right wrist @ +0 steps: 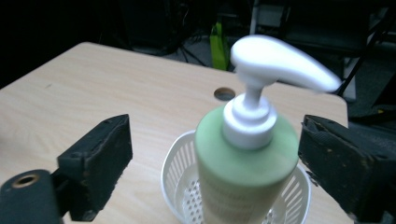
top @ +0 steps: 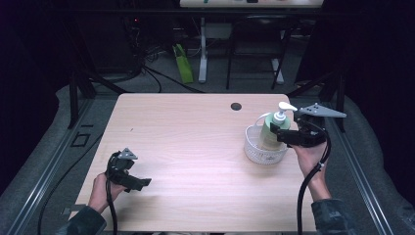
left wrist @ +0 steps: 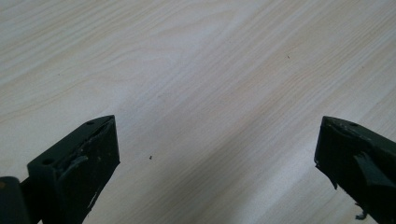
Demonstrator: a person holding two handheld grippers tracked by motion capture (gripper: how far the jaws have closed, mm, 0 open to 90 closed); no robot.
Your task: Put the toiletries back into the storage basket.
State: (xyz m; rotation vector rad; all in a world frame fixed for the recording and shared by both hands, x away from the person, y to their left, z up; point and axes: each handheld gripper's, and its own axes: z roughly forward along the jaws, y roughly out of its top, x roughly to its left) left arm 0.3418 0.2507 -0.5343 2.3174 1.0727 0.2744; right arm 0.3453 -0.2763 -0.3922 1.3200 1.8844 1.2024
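- The right gripper (right wrist: pixel 215 154) has its black jaws spread wide to either side of the pump bottle (right wrist: pixel 245 158); in the right gripper view there is a clear gap between each pad and the bottle's wall, so nothing is pinched.
- The left gripper (left wrist: pixel 217 154) also has its jaws spread wide, with only bare wood between them; its pads look scuffed, with pale scratches and frayed edges.
- The pump bottle stands upright inside the basket (right wrist: pixel 180 175), slightly towards the basket's near side in the high view.
- The bottle's lower part is cut off by the bottom edge of the right gripper view, and its print is too blurred to read.
- The white pump head (right wrist: pixel 280 60) is blurred; it is a smooth, curved spout on a ribbed white collar, above a rounded pale-green body that looks like translucent plastic.
- The basket is round, white plastic, with slotted walls and a perforated floor; the bottle hides part of its far rim.
- In the high view the right hand (top: pixel 307 157) grips the tool just right of the basket, and the grey three-cornered plate (top: pixel 320 112) sits beyond it.
- The table (top: pixel 195 132) is pale wood-grain laminate with rounded corners; its round cable hole (top: pixel 236 106) lies beyond the basket, to the left.
- The left gripper (top: pixel 142 183) sits well left of the basket, near the table's front edge, in the left hand (top: pixel 102 192).
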